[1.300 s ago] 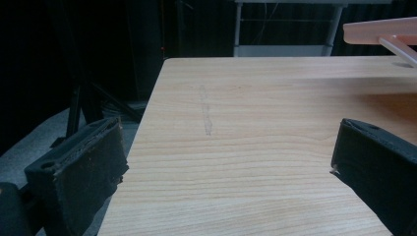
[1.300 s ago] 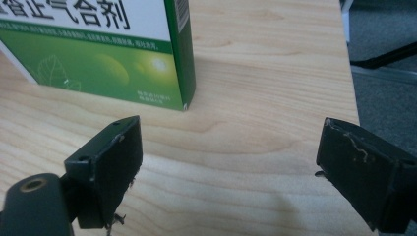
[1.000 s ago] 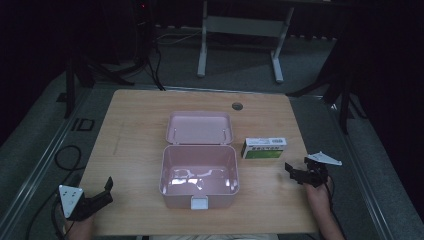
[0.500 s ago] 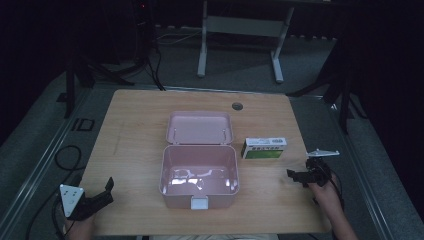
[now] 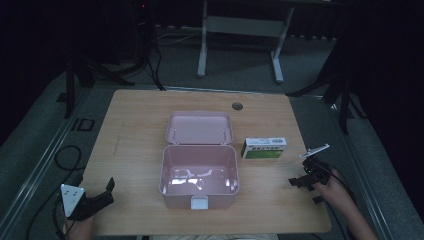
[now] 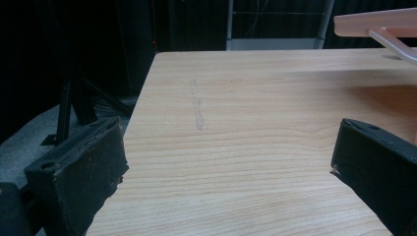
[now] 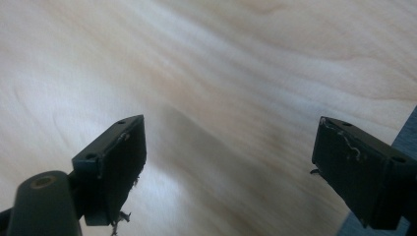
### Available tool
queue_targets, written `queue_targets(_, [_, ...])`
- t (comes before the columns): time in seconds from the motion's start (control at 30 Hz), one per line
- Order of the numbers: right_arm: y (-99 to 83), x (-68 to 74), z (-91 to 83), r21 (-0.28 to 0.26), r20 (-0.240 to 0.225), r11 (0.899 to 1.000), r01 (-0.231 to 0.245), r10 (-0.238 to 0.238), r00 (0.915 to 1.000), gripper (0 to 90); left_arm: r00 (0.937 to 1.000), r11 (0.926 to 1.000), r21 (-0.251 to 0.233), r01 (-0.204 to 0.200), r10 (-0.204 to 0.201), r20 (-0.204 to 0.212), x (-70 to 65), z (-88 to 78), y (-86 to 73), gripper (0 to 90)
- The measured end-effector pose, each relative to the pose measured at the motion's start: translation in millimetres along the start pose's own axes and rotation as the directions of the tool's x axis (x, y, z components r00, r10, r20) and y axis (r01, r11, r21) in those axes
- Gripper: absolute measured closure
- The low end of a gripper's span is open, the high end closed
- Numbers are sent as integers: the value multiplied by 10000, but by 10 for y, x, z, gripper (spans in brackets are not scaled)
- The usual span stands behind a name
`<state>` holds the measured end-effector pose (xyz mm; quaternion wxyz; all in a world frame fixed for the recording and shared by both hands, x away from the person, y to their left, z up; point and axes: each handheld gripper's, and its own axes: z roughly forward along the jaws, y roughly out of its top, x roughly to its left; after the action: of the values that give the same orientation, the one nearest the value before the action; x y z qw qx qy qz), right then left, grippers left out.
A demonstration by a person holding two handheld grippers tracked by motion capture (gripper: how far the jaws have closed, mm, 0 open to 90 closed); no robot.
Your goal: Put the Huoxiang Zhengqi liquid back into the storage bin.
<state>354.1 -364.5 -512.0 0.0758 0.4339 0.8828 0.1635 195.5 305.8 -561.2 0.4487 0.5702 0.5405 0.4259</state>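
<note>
Right tongs [image 5: 303,181] drifted toward counter's [image 5: 140,125] right edge, jaws apart, empty; left tongs [image 5: 102,196] apart at near-left corner; green-and-white carton [image 5: 264,148] untouched beside open pink plastic box [image 5: 200,172], nothing packed.

Looks like a dim lab or recording studio: bare wooden table [image 5: 150,130], grey floor with trailing cables [image 5: 65,155], black stands [image 5: 75,80], a white desk frame [image 5: 240,30] behind.

Light wooden table [image 5: 135,140], an open pink box [image 5: 199,170] mid-table, a green-and-white carton [image 5: 263,148] just beside it.
</note>
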Motion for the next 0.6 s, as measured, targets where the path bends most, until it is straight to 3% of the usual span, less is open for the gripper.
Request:
queue_targets(0.13, [56,47,1,774,-323,9915,1041,-1019,9943,128,10000,10000,10,-1,1,38,0,1,-2,3])
queue_targets(0.27, [112,49,-15,1077,-769,9786,1753,-1676,9829,123,10000,10000,14,-6,6,67,-2,0,-2,3])
queue_targets(0.33, [130,71,-14,1341,-899,9623,2366,-2259,9700,122,10000,10000,17,-5,5,76,1,0,-3,3])
queue_targets(0.5, [169,98,0,1787,-1340,9277,3279,-3072,9422,120,9999,10000,18,-1,1,119,3,-2,-4,3])
queue_targets(0.53, [178,102,2,1882,-1452,9161,3541,-3307,9325,123,9999,10000,14,7,-7,126,2,-1,-5,3])
queue_targets(0.57, [185,105,4,2000,-1536,9084,3671,-3410,9274,123,9999,10000,22,4,-4,129,2,-1,-4,3])
queue_targets(0.6, [185,105,4,2000,-1536,9084,3671,-3410,9274,123,9999,10000,22,4,-4,129,2,-1,-4,3])
